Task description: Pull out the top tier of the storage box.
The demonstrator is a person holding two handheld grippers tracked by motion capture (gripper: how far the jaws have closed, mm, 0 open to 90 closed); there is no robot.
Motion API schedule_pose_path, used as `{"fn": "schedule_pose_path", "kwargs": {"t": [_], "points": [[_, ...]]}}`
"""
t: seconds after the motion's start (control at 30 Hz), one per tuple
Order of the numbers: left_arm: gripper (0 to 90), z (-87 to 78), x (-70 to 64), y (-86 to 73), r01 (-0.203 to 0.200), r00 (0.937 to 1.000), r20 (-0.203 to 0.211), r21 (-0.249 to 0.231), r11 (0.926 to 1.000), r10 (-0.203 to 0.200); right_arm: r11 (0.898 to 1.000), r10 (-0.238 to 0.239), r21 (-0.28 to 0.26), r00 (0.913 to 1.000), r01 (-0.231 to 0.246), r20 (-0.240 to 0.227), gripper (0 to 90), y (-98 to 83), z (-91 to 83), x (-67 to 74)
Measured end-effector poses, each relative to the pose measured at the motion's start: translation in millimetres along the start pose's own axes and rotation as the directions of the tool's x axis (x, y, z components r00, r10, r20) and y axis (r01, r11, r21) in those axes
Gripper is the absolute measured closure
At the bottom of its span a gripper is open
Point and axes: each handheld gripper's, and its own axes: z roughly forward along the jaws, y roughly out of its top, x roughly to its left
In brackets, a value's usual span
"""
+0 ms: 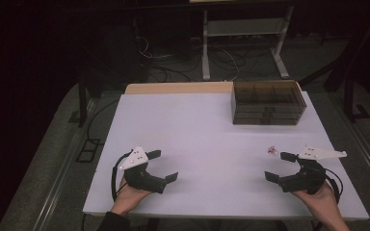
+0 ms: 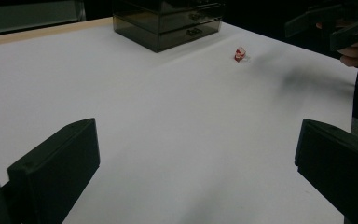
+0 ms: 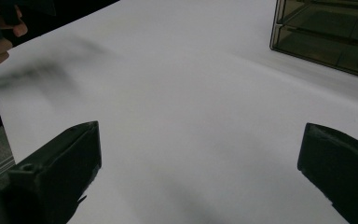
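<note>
A small red and white object (image 1: pixel 271 150) lies on the white table (image 1: pixel 207 139), just left of my right gripper (image 1: pixel 280 166); it also lies far ahead in the left gripper view (image 2: pixel 240 53). My left gripper (image 1: pixel 163 165) rests near the front left of the table, jaws wide apart with nothing between them (image 2: pixel 196 163). My right gripper stands open near the front right, also holding nothing (image 3: pixel 200 163). A hand holds each one from below.
A dark see-through drawer box (image 1: pixel 268 102) stands at the back right of the table, shown too in the left gripper view (image 2: pixel 168 21) and the right gripper view (image 3: pixel 328 35). Beyond the table are a white stand (image 1: pixel 243 33) and floor cables (image 1: pixel 173 60).
</note>
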Motion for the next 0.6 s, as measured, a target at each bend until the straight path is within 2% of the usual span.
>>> {"fn": "schedule_pose_path", "kwargs": {"t": [0.6], "points": [[0.0, 0.3, 0.2, -0.2, -0.002, 1.0, 0.0, 0.0, 1.0, 0.002, 1.0, 0.017, 0.023, 0.9998, -0.017, 0.002, 0.0, 17.0, -2.3, -4.9]]}}
